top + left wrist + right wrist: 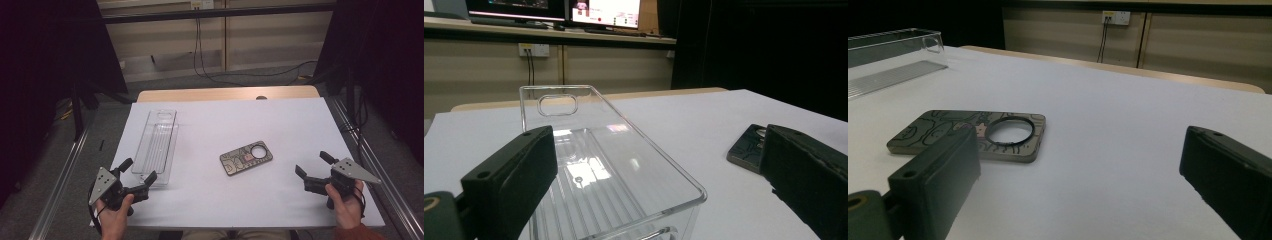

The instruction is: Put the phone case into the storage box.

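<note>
Evidently nothing is being gripped yet: both grippers are hovering at the near edge of the white sheet (280, 115) covering the table, each with its jaws standing wide apart and empty. The left gripper (136, 171) is sitting at the near left, just at the near end of the clear plastic tray (156, 147), which is lying lengthwise toward the far side and is holding nothing; in the left gripper view the tray (614, 170) is stretching away between the two black jaws. The right gripper (314, 164) is waiting at the near right, well apart from the phone case (246, 157), which is lying flat and slightly angled near the middle of the sheet, to the right of the tray and not touching it. In the right gripper view the patterned case (968, 135) with its round opening is lying ahead of the left jaw, not between the pads. Judging from this, the work is only beginning: the case is waiting to be picked up, likely by the right gripper, and carrying it over and setting it in the tray is all remaining
</note>
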A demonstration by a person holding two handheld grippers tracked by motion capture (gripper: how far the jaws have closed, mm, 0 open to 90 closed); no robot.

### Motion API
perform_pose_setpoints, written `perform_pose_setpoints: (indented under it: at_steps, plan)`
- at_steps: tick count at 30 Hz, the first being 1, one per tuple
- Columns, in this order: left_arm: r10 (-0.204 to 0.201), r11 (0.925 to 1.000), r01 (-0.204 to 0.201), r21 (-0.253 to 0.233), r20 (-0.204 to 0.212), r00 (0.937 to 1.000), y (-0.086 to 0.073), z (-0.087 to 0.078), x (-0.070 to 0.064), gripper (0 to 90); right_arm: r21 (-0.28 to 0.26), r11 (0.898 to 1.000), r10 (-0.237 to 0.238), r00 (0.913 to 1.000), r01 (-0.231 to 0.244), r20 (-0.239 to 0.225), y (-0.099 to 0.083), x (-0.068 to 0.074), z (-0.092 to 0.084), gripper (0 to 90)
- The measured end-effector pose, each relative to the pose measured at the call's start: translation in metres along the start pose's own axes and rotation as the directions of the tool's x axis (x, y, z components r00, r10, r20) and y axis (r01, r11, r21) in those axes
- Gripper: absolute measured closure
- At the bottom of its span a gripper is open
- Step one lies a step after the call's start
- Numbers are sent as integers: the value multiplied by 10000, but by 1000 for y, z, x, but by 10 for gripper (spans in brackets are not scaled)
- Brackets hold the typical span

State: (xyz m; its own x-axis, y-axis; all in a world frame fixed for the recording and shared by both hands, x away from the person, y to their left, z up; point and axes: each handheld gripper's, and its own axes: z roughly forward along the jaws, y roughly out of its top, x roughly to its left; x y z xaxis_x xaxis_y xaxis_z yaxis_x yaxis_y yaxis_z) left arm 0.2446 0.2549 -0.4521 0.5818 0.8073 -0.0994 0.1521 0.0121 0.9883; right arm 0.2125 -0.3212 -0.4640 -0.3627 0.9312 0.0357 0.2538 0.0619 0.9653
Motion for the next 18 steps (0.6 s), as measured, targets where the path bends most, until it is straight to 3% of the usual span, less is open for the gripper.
perform_pose_setpoints:
  at_steps: [4, 18]
  plan:
    - [-63, 10000, 62, -53, -187, 9998, 0, -1, 1, 26, 175, 9998, 117, 9998, -115, -142, -1, -1, 0, 21]
    - [-70, 10000, 69, -29, -117, 9999, 0, -3, 1, 29, 1082, 9932, 538, 9940, -433, -957, 2, 1, 3, 27]
